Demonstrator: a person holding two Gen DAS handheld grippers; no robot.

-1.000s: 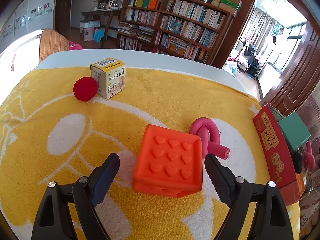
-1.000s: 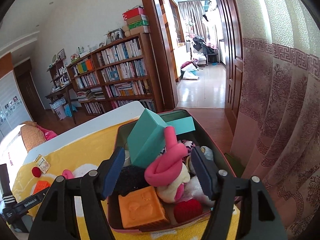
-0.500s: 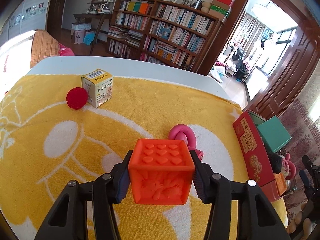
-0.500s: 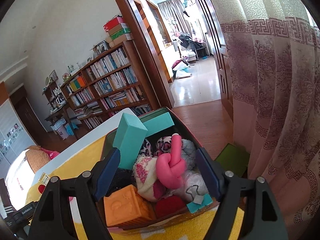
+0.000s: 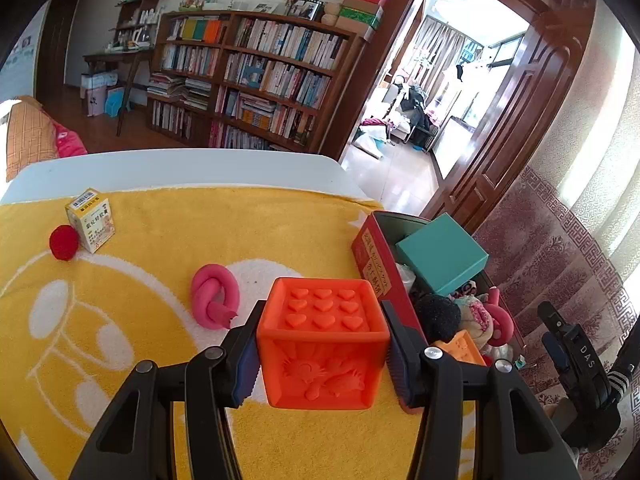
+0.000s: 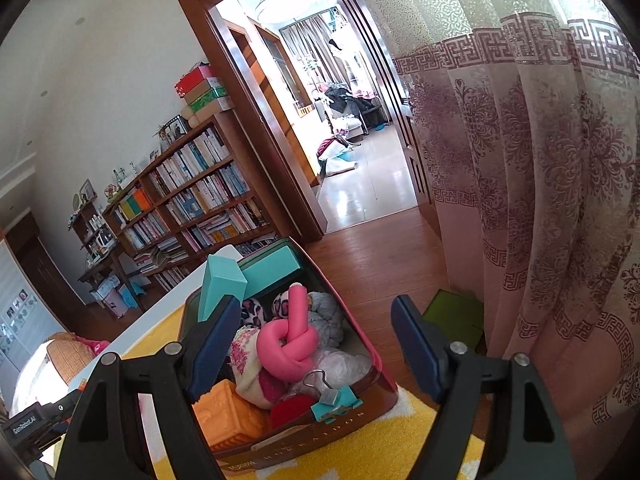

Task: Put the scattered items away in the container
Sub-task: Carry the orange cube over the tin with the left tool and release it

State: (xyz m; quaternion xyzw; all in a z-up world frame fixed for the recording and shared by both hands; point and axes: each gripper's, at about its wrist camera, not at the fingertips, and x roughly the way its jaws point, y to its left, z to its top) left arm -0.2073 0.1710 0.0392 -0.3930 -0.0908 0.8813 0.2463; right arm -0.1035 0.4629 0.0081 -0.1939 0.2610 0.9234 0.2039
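L gripper (image 5: 322, 354) is clamped on the orange cube (image 5: 323, 344), pads pressed on both side faces, cube lifted off the yellow towel (image 5: 200, 216). The red box (image 5: 370, 248) that serves as container sits at approx 2 o'clock from the cube in the left view, near. It's already heaped: teal box (image 5: 442, 254), black pompom (image 5: 438, 318), a smaller orange block (image 5: 462, 350), pink knot (image 6: 286, 340), binder clip (image 6: 334, 394).

R gripper (image 6: 316, 346) is spread wide w/ nothing in it, hovering over the box's near end.

Still out on the towel: pink knot (image 5: 214, 294) at 10 o'clock from the cube, small carton (image 5: 91, 220) and red ball (image 5: 63, 242) farther off, also approx 10 o'clock.

Risks, as I judge them: little free room in the box, so the cube may perch on the pile and roll out, or knock the teal box over the rim. Cube looks soft, so a squeeze could let it pop free. R gripper hanging over the box could get in the way.
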